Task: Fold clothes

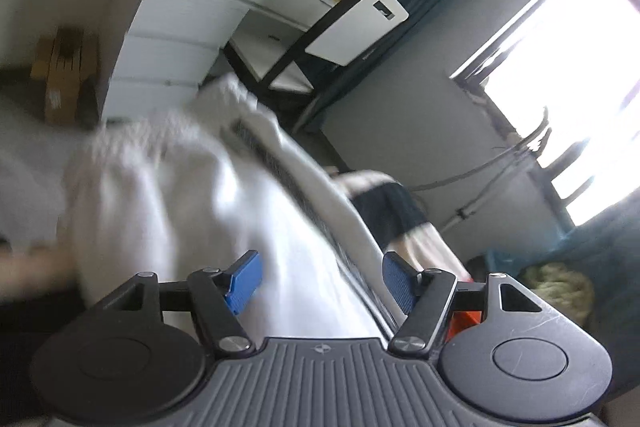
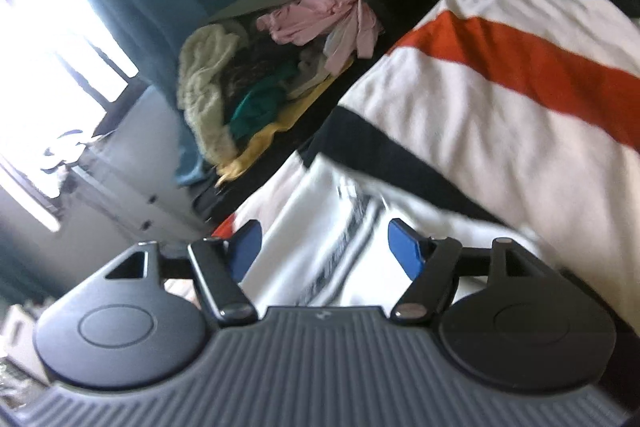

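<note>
A white garment (image 1: 168, 195) with a dark patterned band (image 1: 288, 179) lies bunched in front of my left gripper (image 1: 320, 281), blurred by motion. The left gripper is open, its blue pads (image 1: 244, 281) apart over the cloth and holding nothing. In the right wrist view the same white cloth with the dark band (image 2: 340, 239) lies between the open pads (image 2: 404, 253) of my right gripper (image 2: 324, 247). It rests on a white, orange and black striped garment (image 2: 520, 67).
A heap of mixed clothes (image 2: 280, 59) sits on a dark surface left of the striped garment. A white drawer unit (image 1: 172, 43), a desk and a bright window (image 1: 568, 75) stand behind. A person's legs (image 1: 400, 219) are nearby.
</note>
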{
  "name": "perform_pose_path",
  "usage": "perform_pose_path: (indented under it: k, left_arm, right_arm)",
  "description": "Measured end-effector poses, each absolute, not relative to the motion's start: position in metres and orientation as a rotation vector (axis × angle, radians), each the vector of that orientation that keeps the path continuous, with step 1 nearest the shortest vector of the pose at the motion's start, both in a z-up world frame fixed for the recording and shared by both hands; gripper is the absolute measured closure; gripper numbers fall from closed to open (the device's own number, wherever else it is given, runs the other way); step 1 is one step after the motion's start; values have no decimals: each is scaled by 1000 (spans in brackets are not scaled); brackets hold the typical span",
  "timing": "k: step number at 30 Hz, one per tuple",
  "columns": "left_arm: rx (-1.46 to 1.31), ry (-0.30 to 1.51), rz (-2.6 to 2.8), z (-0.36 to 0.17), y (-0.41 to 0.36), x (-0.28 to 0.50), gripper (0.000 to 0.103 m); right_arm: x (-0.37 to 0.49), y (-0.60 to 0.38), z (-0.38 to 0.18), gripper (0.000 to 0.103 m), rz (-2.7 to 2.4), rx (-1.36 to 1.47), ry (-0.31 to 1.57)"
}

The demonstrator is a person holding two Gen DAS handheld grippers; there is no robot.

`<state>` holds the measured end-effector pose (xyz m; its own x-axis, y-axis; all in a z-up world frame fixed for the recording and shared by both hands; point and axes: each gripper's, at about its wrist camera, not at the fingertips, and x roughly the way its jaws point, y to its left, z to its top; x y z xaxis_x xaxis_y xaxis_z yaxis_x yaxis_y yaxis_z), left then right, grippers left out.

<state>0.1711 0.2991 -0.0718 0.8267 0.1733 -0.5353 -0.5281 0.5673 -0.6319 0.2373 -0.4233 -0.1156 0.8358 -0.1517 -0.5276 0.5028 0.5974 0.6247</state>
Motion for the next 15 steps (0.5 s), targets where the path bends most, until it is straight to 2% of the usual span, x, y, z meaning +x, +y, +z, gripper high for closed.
perform_pose_path:
  k: [1,7,12,15]
  left_arm:
    - [-912,446,421,-75,290,158,29]
    - [-1078,569,265,-81,276,112,29]
    - [-978,532,393,-72,310,91,23]
    - [-971,546,398,-87,327,91,24]
  right_arm:
    - [223,-423,-113,30,-373,872,457]
    - [158,-431,-107,29,-235,1019,568]
    - [126,-433,-135,30,-192,1234,601]
    - [126,-427,-154,30,-159,1313,643]
